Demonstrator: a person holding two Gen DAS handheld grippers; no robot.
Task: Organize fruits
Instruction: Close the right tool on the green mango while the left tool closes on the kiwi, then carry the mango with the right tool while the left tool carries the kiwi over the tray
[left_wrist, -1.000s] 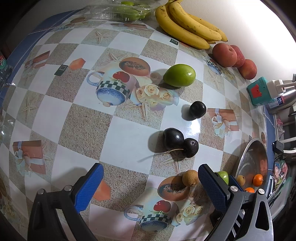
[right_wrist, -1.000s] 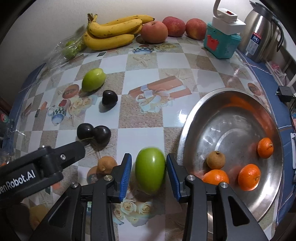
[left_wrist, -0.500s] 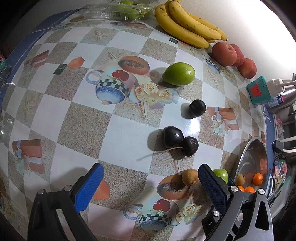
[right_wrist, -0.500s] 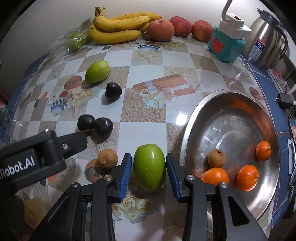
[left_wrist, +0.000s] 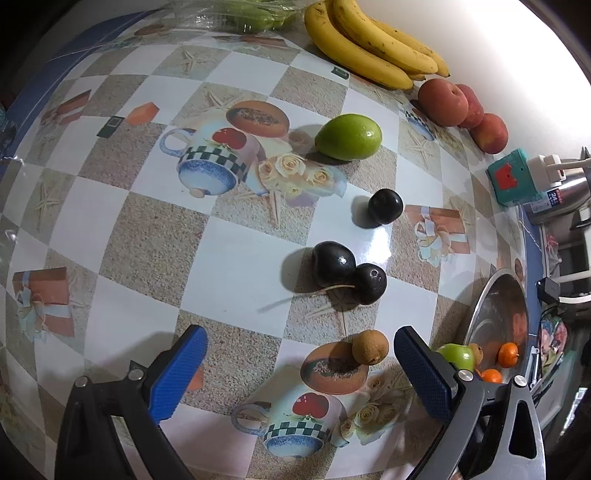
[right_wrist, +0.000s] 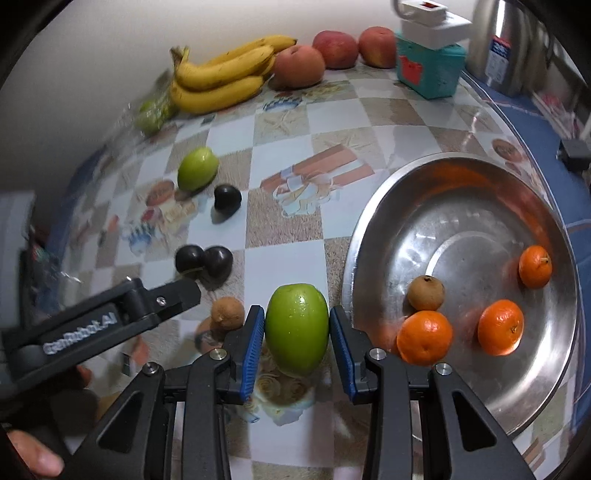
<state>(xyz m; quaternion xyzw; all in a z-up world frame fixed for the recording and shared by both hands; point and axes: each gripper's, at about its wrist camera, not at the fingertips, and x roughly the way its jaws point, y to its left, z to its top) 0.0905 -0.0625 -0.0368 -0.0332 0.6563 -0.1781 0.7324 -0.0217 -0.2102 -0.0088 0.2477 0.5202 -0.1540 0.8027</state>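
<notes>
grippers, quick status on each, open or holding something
Left gripper: open, nothing held; a small brown fruit lies on the table between its fingers.
Right gripper: has just been closing, now shut on the green fruit.

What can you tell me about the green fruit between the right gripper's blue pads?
The green fruit is smooth, glossy and oval, standing on end, beside the steel bowl, not in it. The right gripper has just been closing; both pads now press its sides. The table beneath is blurred, so whether the fruit rests on it is unclear.
</notes>
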